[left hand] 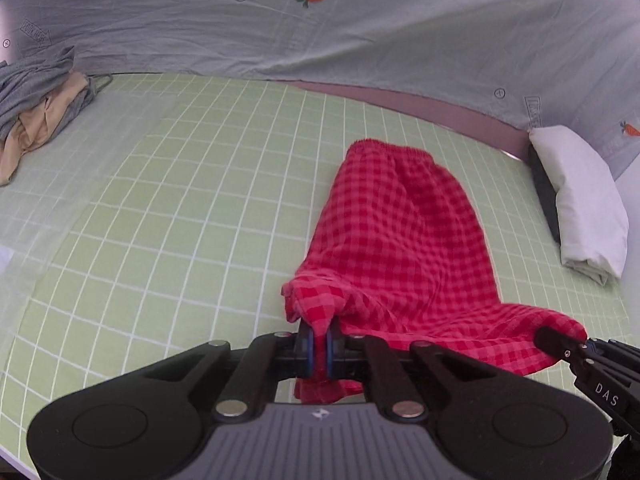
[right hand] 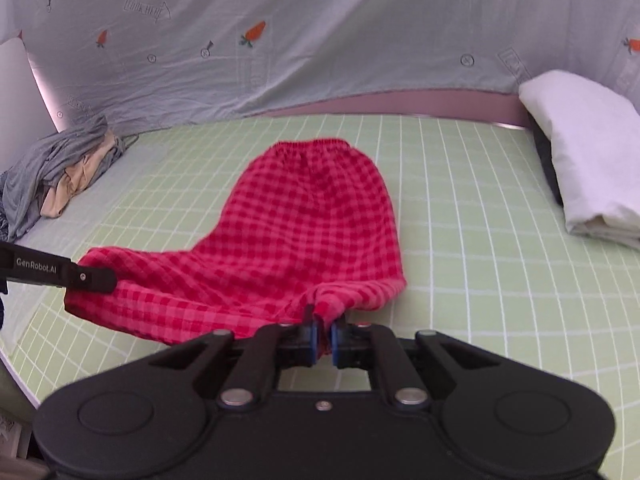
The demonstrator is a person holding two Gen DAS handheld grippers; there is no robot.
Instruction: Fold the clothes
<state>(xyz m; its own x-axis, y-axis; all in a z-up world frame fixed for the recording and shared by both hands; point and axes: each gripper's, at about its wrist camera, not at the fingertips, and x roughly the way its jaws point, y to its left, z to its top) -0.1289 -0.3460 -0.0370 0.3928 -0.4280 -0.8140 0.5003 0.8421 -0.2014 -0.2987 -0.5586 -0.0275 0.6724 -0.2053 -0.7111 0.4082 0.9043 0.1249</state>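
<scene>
Red checked garment, soft, light, limp, sagged on the bed: your left claw and right claw each pinched a near hem corner, the sensible hold.

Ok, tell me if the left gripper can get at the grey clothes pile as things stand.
Probably not yet: the left gripper is shut on the red checked garment. The green sheet toward the grey clothes pile lies bare, so only that grip stops it.
</scene>
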